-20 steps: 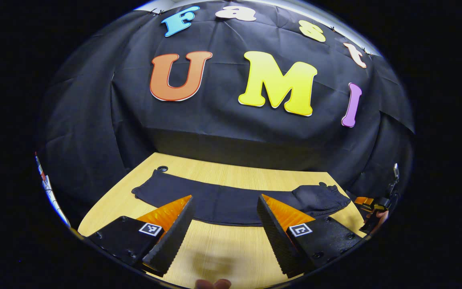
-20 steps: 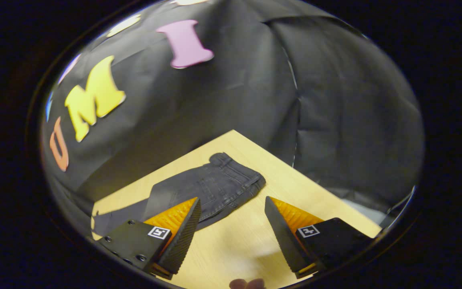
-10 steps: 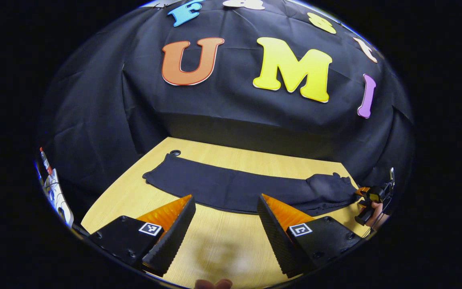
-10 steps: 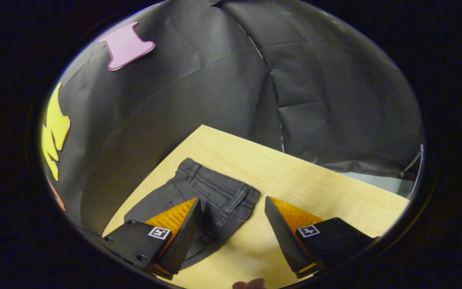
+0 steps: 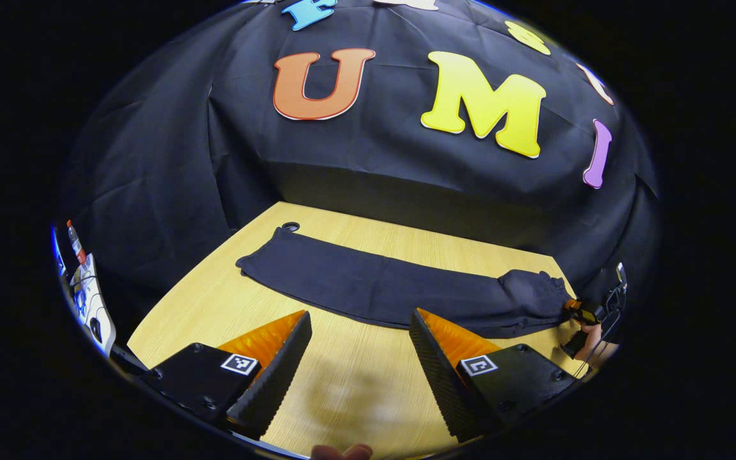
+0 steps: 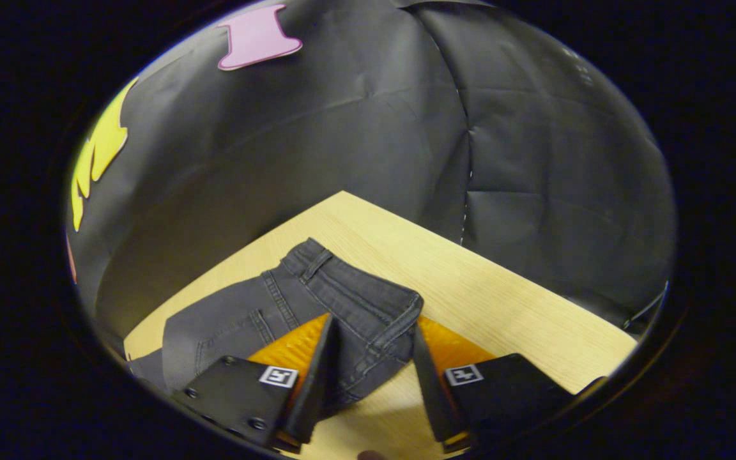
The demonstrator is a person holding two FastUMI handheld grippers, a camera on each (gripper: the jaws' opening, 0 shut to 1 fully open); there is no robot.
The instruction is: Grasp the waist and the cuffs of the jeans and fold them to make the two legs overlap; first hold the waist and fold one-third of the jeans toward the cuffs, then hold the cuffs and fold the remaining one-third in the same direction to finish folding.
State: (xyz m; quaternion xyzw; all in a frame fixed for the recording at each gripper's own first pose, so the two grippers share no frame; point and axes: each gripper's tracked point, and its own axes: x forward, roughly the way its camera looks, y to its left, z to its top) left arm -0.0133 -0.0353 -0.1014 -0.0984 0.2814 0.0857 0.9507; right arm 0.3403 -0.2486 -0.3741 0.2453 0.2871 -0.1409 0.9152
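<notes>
Lying flat on wooden table, dark jeans stretch across, ahead of left gripper; its fingers spread wide, holding nothing, over bare tabletop short of trouser leg. Right gripper at waist end: fingers narrowed with waistband corner between them; firm pinch on denim, cannot tell. Cuffs lie far ahead-left of left gripper.

No readable text, brand or number anywhere apart from the wall. Only small square black-and-white coded markers, one on each finger housing of the left gripper and the right gripper; no legible characters on them.
</notes>
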